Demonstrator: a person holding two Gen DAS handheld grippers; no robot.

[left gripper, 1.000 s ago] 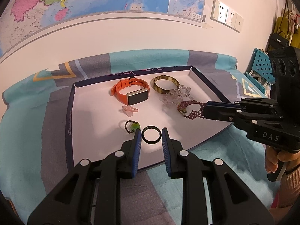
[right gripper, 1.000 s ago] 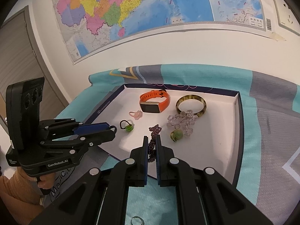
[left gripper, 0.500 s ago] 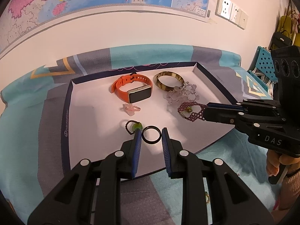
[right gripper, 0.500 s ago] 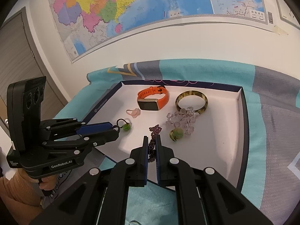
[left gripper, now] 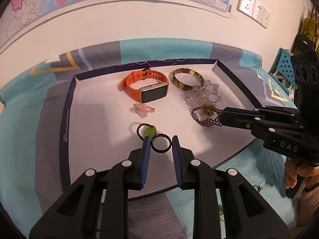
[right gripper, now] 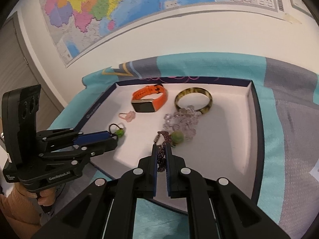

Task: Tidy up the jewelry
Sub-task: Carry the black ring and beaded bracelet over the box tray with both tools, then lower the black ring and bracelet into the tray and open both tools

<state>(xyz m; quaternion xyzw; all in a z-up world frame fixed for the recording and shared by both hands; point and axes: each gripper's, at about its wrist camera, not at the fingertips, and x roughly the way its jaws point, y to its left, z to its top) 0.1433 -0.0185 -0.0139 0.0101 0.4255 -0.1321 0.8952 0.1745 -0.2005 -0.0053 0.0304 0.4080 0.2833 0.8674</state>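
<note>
My left hand-held gripper [left gripper: 161,145] grips a black ring [left gripper: 161,143] between its blue pads, low over the front of the white tray [left gripper: 95,103], just beside a green bead loop [left gripper: 146,130]. My right hand-held gripper [right gripper: 161,156] is starting to open, with the purple beaded bracelet [right gripper: 161,155] between its pads and its far end lying on the tray beside the clear crystal bracelet [right gripper: 182,122].
</note>
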